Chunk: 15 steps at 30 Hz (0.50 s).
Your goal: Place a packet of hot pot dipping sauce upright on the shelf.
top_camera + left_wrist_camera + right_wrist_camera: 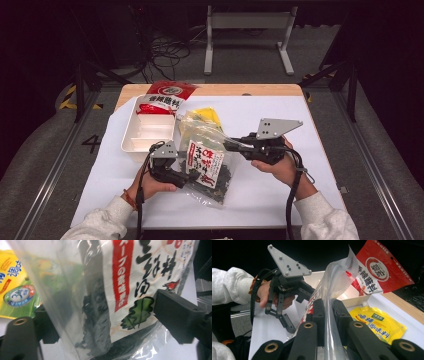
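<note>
A clear bag of dark seaweed point(210, 167) with a white and red label hangs over the middle of the table. My right gripper point(231, 145) is shut on its top edge. In the right gripper view the thin plastic point(334, 280) runs up from between my right gripper's point(328, 307) pressed jaws. My left gripper point(192, 176) reaches in at the bag's lower left. In the left gripper view the bag point(125, 277) hangs between my left gripper's point(102, 315) wide jaws, which do not squeeze it.
A white divided tray point(131, 142) sits at the left, with a red pouch point(167, 95) leaning on its far end. A yellow pouch point(207, 116) lies flat behind the bag. A white sheet point(280, 195) covers the wooden table.
</note>
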Available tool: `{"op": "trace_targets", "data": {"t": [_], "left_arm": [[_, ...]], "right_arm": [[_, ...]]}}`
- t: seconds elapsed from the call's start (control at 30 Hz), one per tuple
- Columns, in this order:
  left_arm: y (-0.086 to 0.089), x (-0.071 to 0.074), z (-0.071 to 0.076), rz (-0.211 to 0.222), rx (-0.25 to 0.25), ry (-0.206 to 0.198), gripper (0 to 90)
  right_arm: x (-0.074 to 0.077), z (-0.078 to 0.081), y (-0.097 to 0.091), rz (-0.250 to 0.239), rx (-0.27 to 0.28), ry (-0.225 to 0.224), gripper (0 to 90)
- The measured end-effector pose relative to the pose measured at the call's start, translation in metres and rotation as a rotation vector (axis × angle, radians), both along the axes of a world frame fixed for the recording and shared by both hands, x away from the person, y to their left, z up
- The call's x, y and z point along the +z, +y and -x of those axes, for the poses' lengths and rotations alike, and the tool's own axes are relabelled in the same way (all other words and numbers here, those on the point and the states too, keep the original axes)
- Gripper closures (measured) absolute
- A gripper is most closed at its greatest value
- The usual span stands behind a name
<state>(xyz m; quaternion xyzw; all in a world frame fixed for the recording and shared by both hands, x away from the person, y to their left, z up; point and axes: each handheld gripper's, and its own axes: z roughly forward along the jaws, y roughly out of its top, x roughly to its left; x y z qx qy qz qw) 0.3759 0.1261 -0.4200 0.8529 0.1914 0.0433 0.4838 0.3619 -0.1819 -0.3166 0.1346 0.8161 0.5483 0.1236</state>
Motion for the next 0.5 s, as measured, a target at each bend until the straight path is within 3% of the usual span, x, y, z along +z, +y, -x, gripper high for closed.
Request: {"op": "trace_targets", "data": {"t": [0.3, 0.4, 0.5], "left_arm": [[0.005, 0.006, 0.001, 0.017, -0.003, -0.071, 53.8], [0.008, 0.008, 0.005, 0.023, -0.021, -0.096, 60.9], [0.008, 0.008, 0.004, 0.026, -0.034, -0.101, 61.5]], "right_arm": [[0.013, -0.004, 0.002, -0.041, -0.029, -0.015, 81.8], [0.015, -0.004, -0.001, -0.055, -0.034, -0.018, 81.3], [0.014, -0.004, -0.003, -0.071, -0.024, -0.015, 81.4]]}}
